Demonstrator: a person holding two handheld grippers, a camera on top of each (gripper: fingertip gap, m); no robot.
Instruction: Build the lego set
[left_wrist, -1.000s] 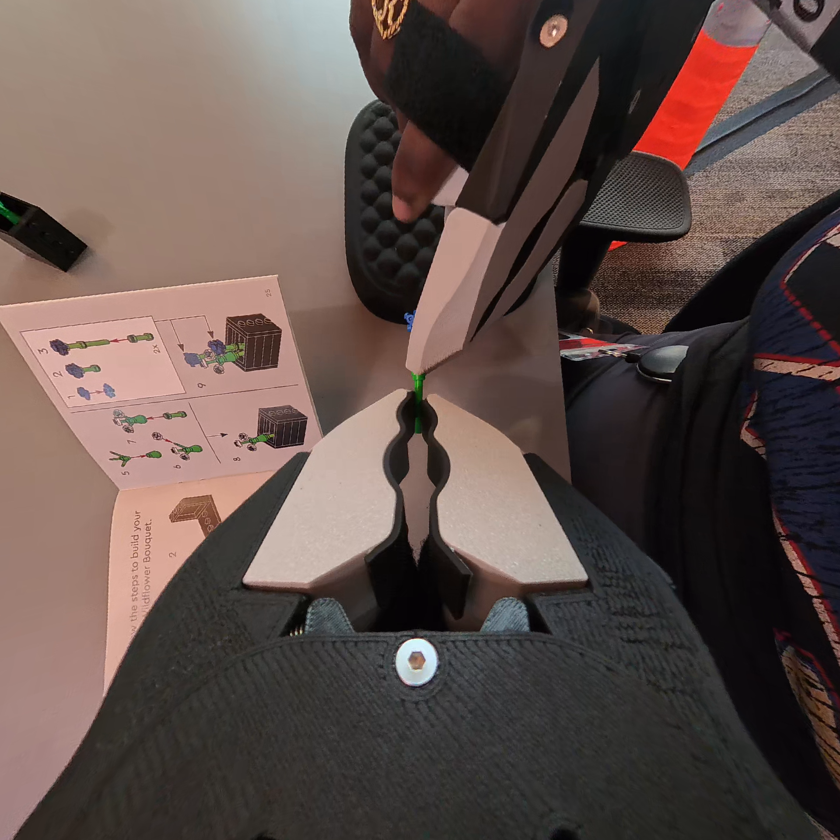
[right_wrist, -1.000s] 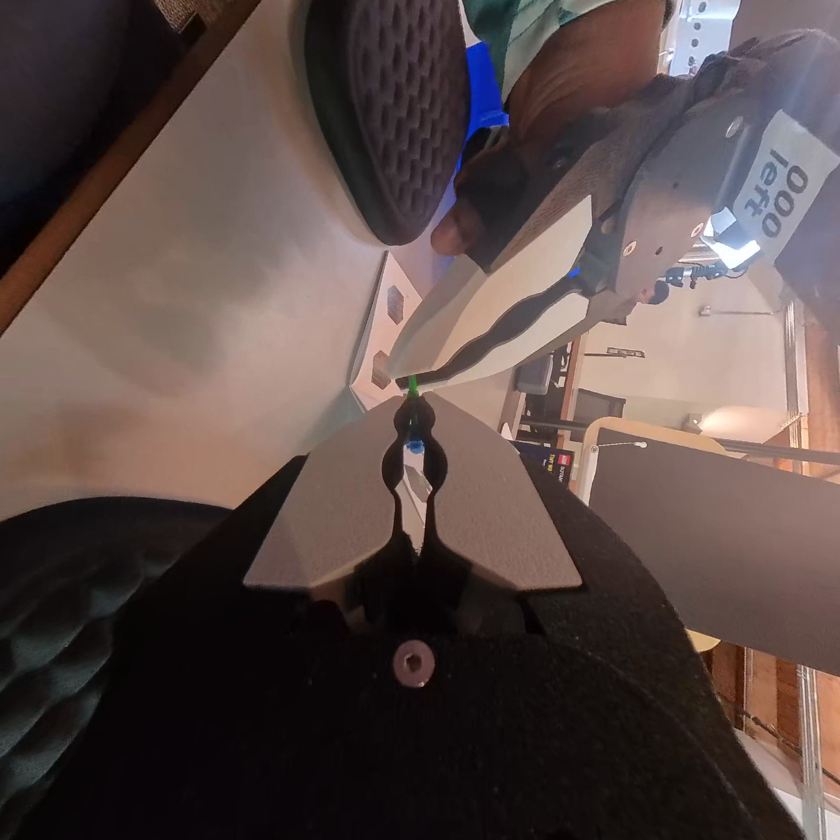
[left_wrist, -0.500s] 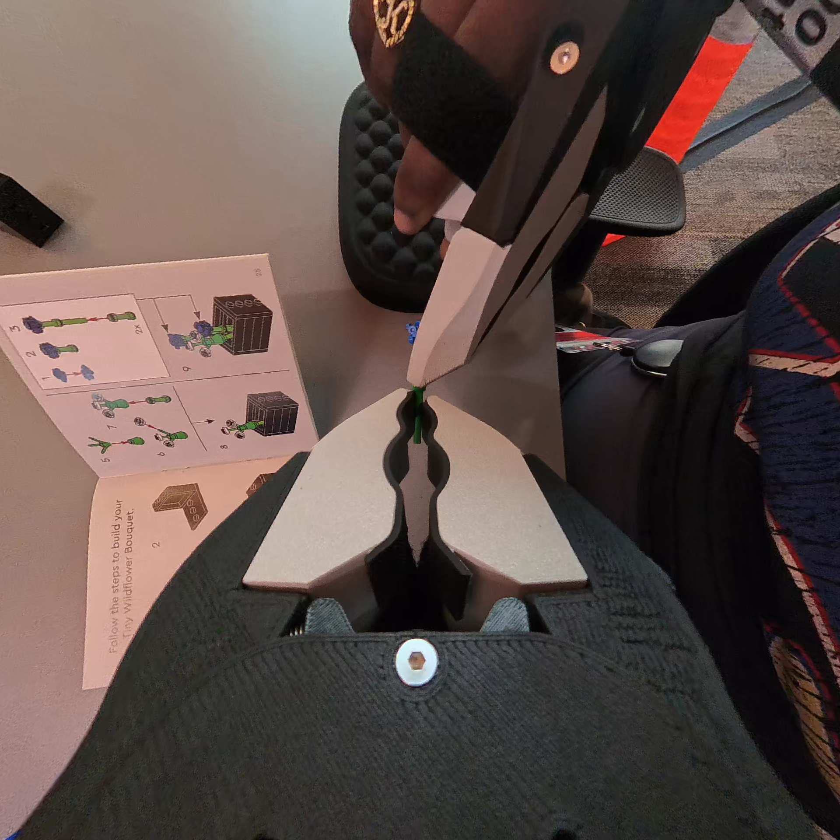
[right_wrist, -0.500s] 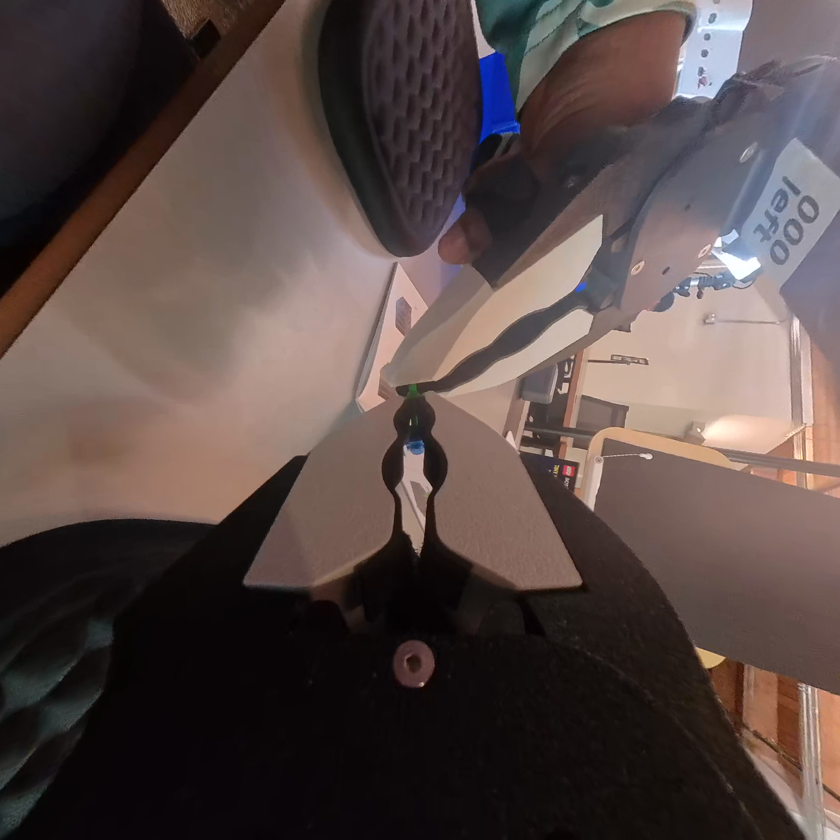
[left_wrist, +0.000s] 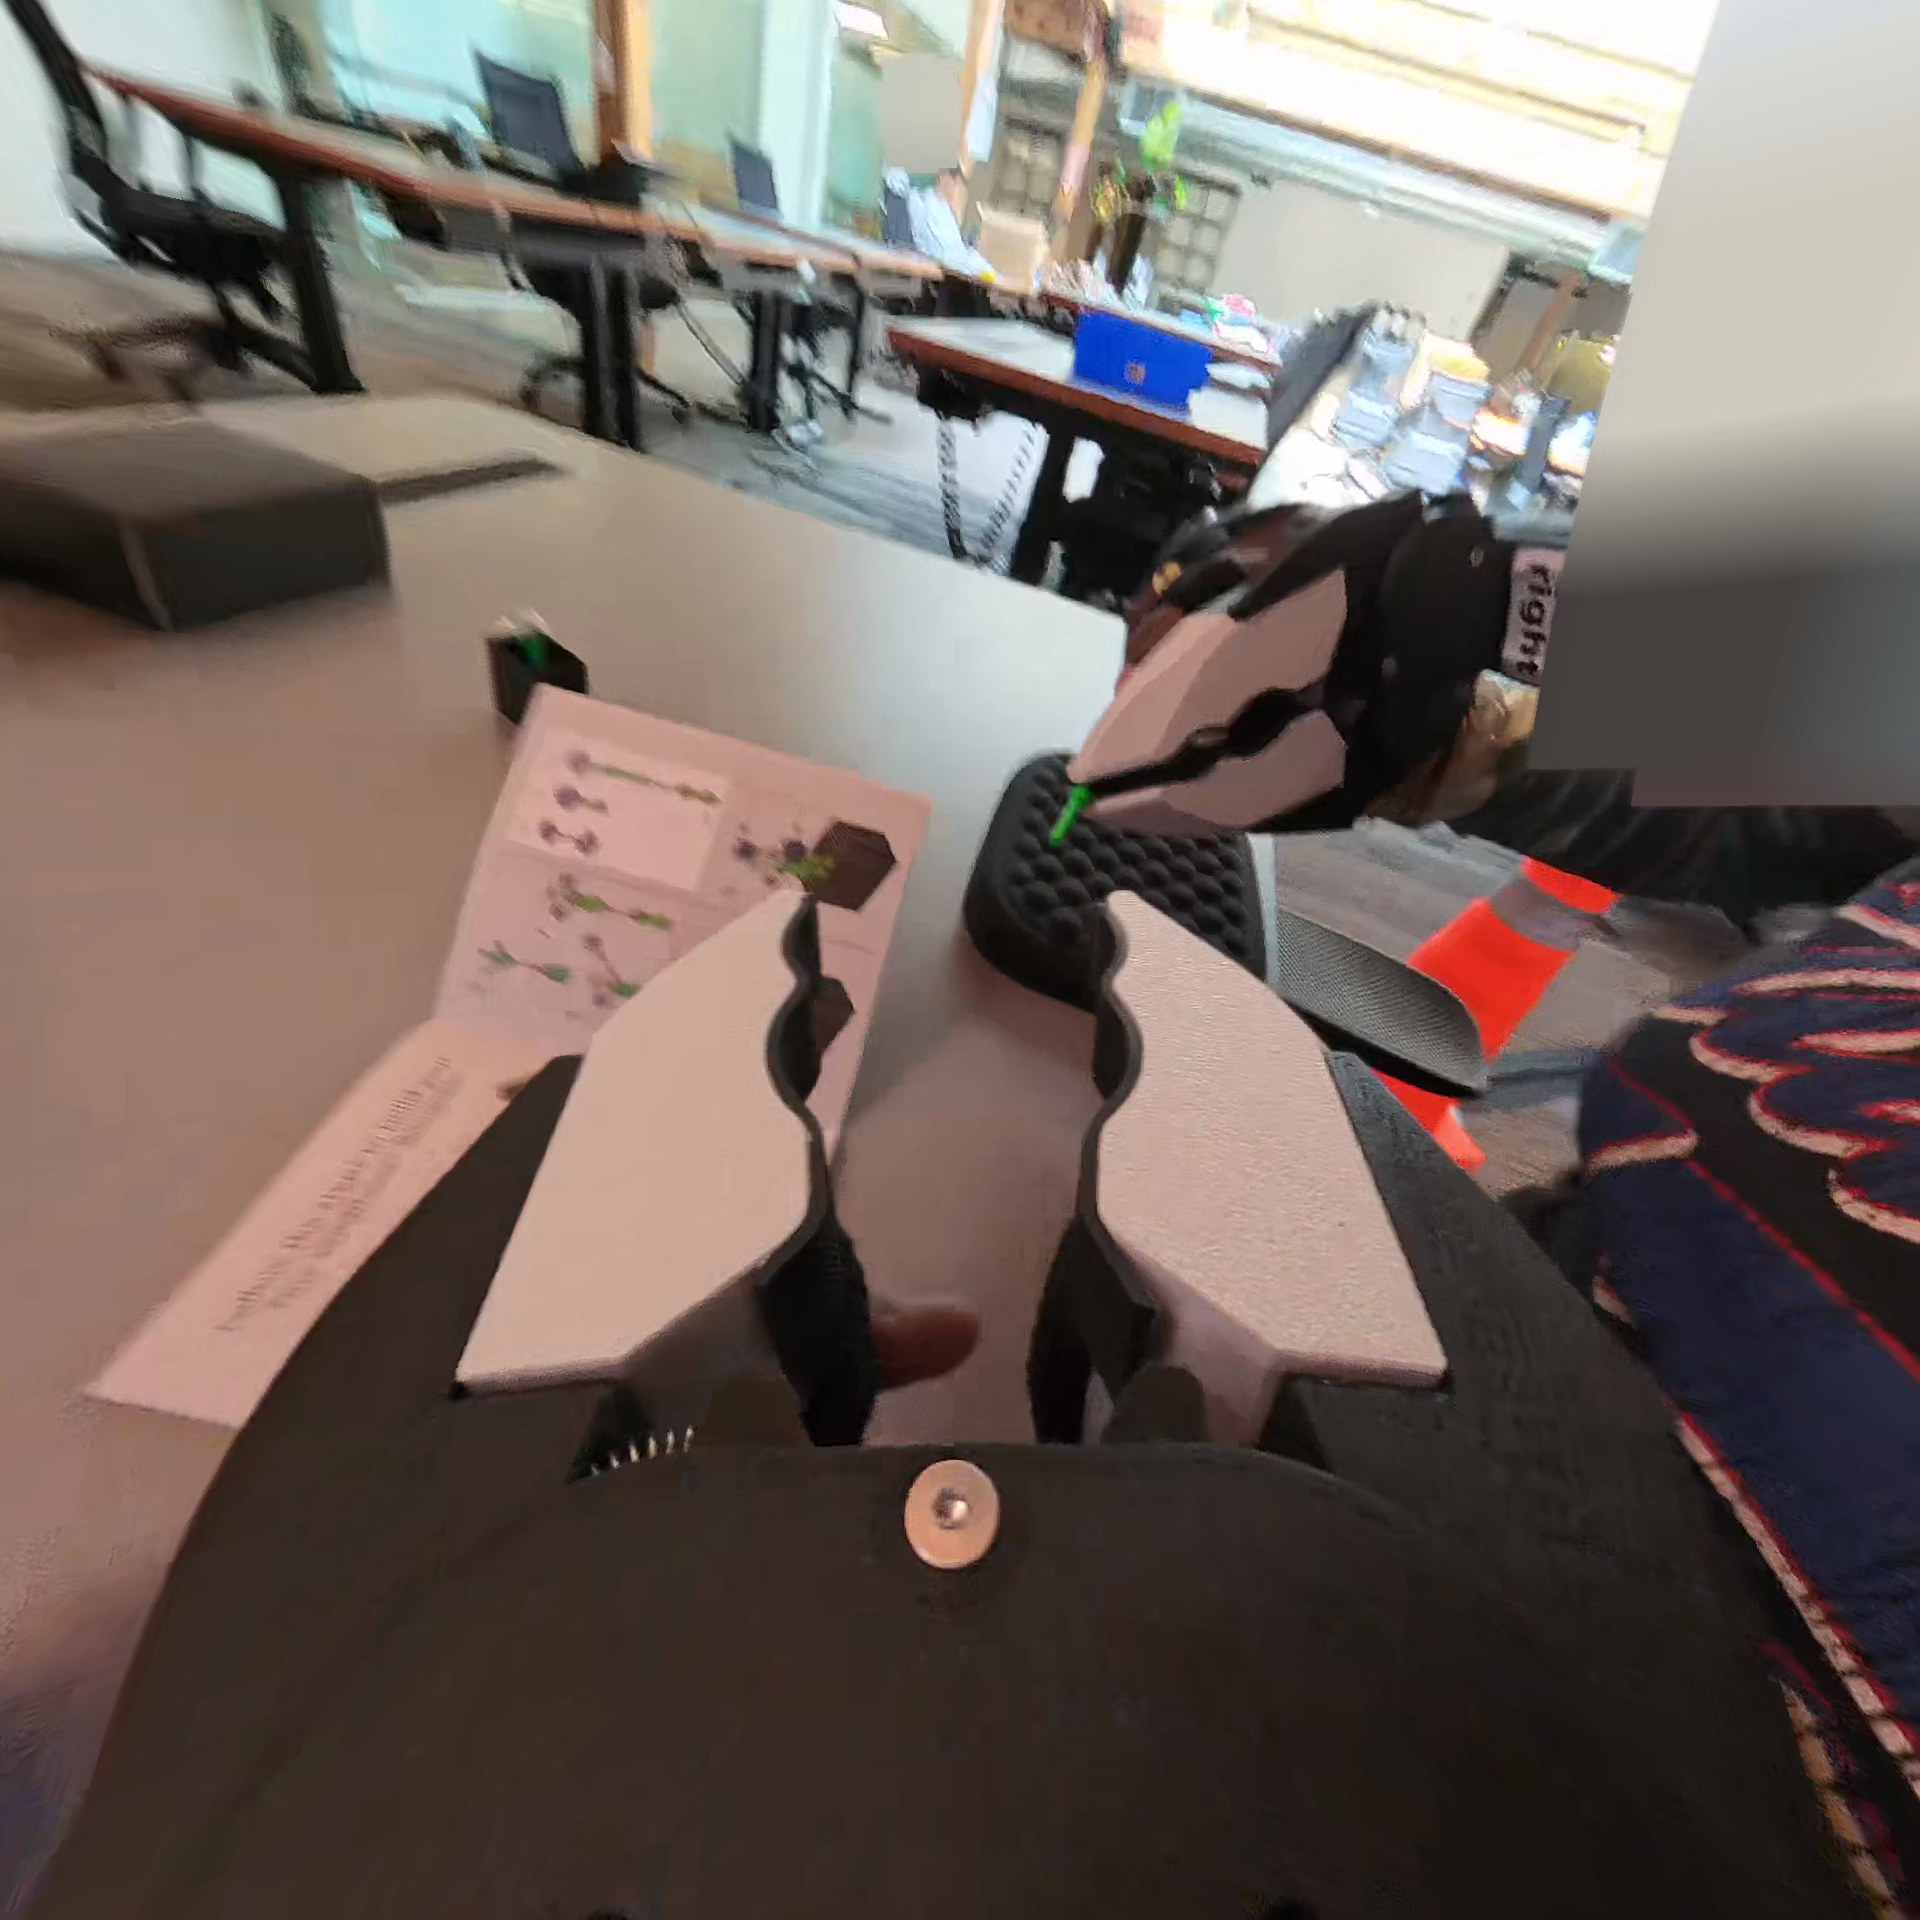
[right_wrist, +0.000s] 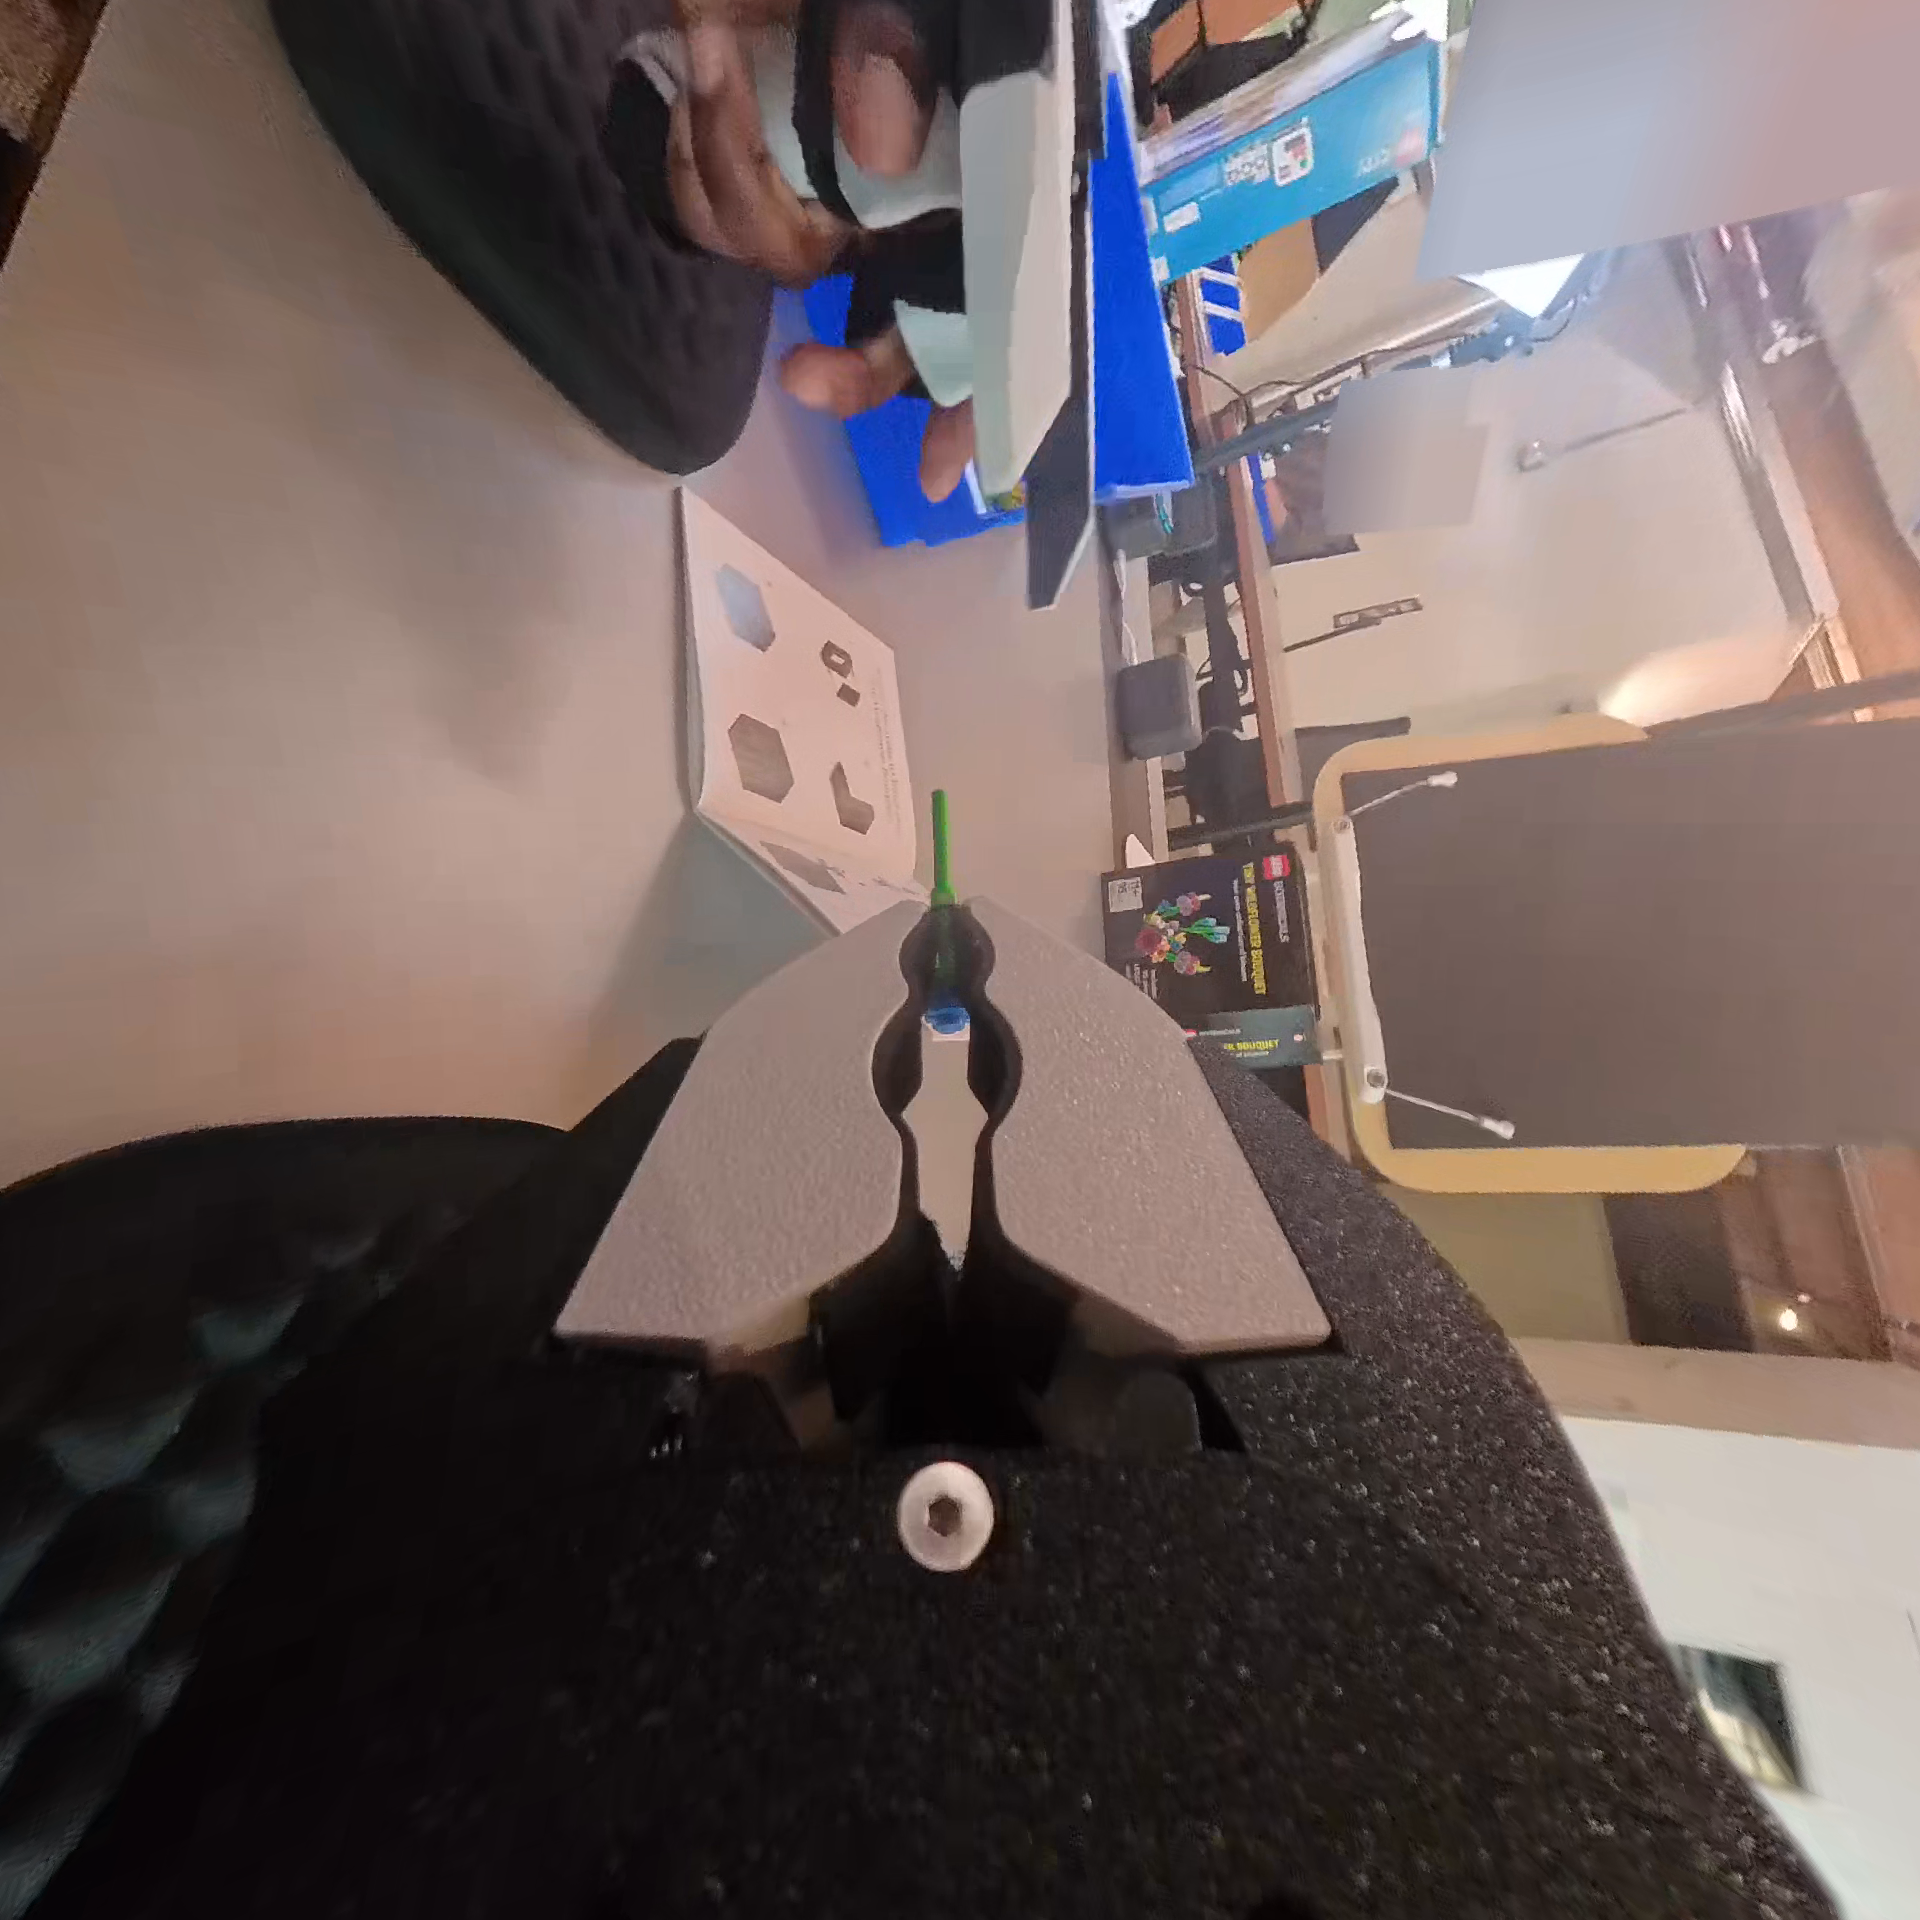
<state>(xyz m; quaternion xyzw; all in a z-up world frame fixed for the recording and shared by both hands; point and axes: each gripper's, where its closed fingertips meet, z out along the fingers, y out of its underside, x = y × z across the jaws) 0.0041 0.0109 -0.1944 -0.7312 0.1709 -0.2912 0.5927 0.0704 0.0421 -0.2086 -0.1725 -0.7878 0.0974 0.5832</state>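
Right wrist view shows the right gripper (right_wrist: 943, 906) clenched on a thin green stem (right_wrist: 941, 844), whose free end pokes out past the fingertips while a small blue flower piece (right_wrist: 943, 1020) sits at its other end in the hollow between the fingers. The left gripper (left_wrist: 954, 914) has its fingers spread wide and holds nothing; it hovers above the grey tabletop (left_wrist: 260, 852) over the open instruction booklet (left_wrist: 665, 873). Farther back on the tabletop stands the small black box-shaped base (left_wrist: 535, 675) with something green already sticking up out of it, well apart from both grippers. A black dimpled pad (left_wrist: 1112, 883) lies beside the booklet, just under the right gripper as seen from the left wrist view. As a judgement, the build is somewhere in the middle: the base looks assembled and carries at least one green part, and one flower stem is put together and in hand, but it has yet to be planted in the base, and how many other stems remain cannot be told. Compared with half a second ago, the two grippers no longer meet tip to tip on the stem: the left one has let go, opened and swung away, so the stem now rests with the right alone.
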